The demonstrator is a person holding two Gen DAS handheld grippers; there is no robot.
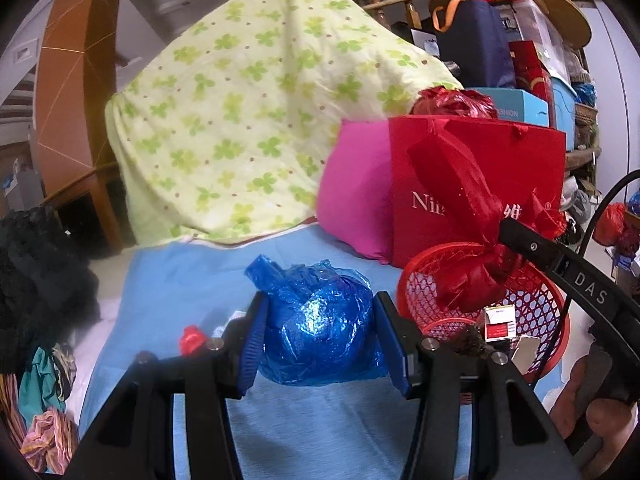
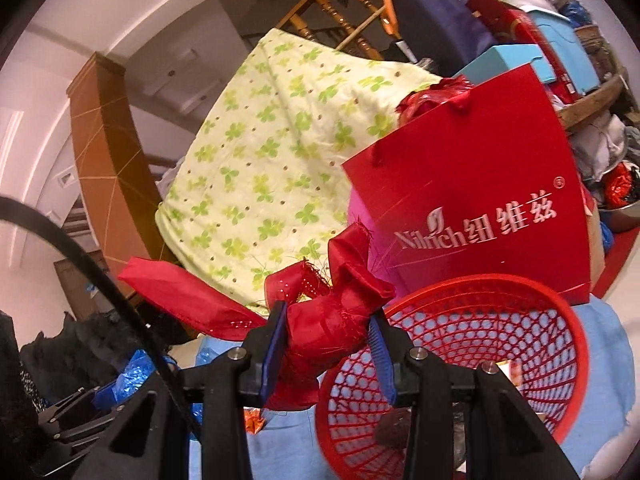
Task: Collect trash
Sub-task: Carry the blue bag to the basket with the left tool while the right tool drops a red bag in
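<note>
Left wrist view: we see the left gripper (image 1: 320, 334) clamped on a crumpled blue plastic bag (image 1: 320, 320), blue pads pressed against both its sides, bag held just above the light blue sheet (image 1: 168, 288). A small red scrap (image 1: 191, 339) lies on the sheet just left of the left finger. To the right sits the red mesh basket (image 1: 532, 304), with a small red-and-white box (image 1: 499, 322) and some dark debris inside. We also see the right gripper's black arm over the basket holding a knotted red ribbon bundle (image 1: 476, 276), which hangs above the basket rim.

Right wrist view: right gripper (image 2: 330, 350) is closed on the red ribbon bundle (image 2: 324, 328), cloth tails sticking out left and up. Basket (image 2: 560, 360) is just beside and below the bundle, to the right. Behind the basket stands a red paper bag (image 2: 480, 200) with white lettering, a pink cushion (image 1: 356, 196) beside it, and a green clover-print quilt (image 2: 272, 160) leaning further back. Dark clothing (image 1: 36, 272) is piled at far left.
</note>
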